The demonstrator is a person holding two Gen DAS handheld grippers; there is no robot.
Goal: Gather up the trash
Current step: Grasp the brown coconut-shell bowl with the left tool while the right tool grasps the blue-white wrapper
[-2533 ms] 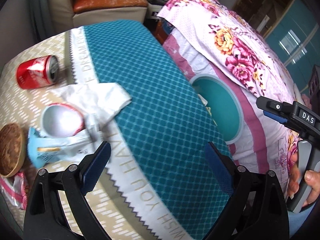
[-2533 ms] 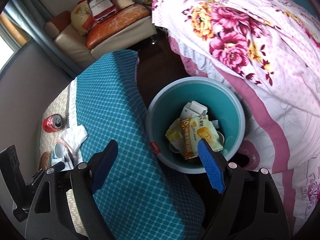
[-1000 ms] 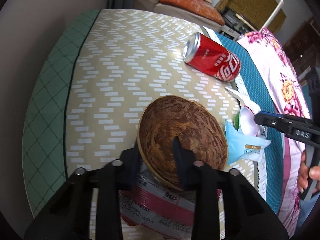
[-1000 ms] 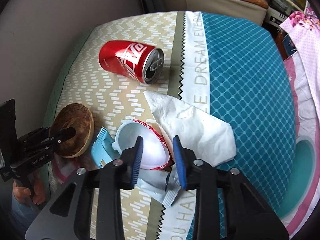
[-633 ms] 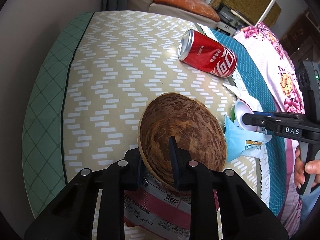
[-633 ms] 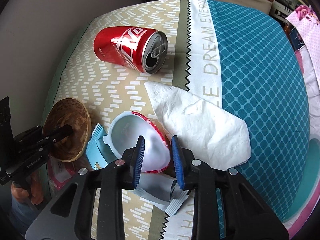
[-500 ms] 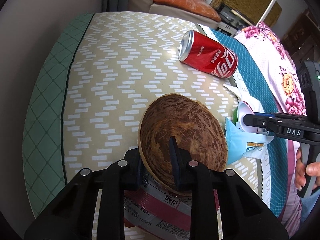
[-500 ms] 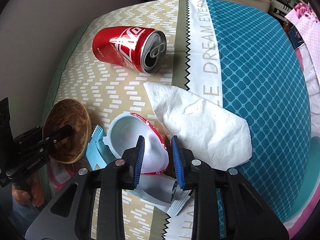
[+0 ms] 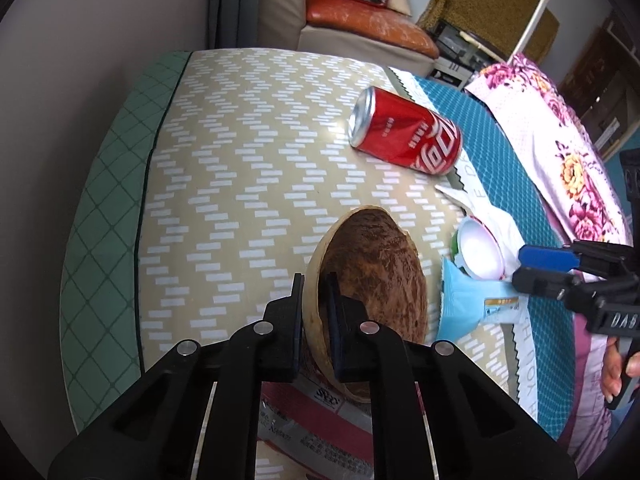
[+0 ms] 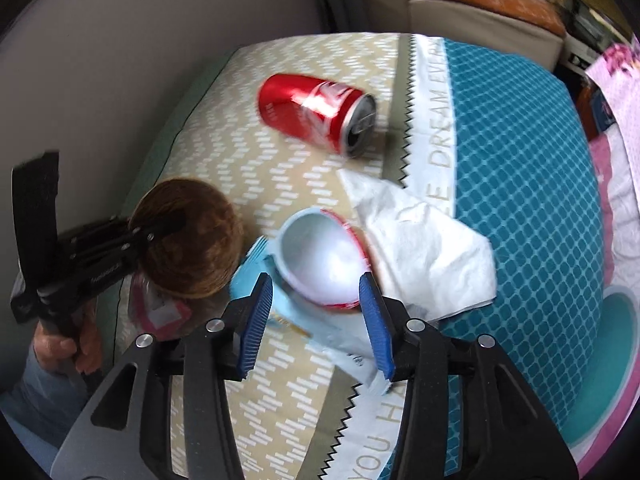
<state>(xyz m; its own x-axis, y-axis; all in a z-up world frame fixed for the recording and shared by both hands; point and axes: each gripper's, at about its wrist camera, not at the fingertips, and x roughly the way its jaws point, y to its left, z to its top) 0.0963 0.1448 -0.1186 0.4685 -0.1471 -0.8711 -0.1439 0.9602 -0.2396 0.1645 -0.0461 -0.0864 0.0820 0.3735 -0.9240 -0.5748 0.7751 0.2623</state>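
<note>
My left gripper [image 9: 314,300] is shut on the rim of a brown coconut shell [image 9: 376,276], tilted up off the table; it also shows in the right wrist view [image 10: 192,244]. My right gripper [image 10: 316,312] is open, its blue pads either side of a white plastic cup [image 10: 320,260] lying on its side. The cup [image 9: 478,252] rests on a light blue wrapper [image 10: 288,320] beside a crumpled white tissue [image 10: 420,248]. A red cola can [image 9: 404,136] lies on its side farther back.
A red and white printed packet [image 9: 304,412] lies under the shell. The table has a beige and teal cloth [image 9: 248,184]. A teal bin [image 10: 616,344] sits at the table's right edge, by a floral bed [image 9: 560,136]. A sofa [image 9: 360,28] stands behind.
My right gripper has opened from around the cup's rim and pulled back a little. My left gripper has tipped the coconut shell more upright and lifted it.
</note>
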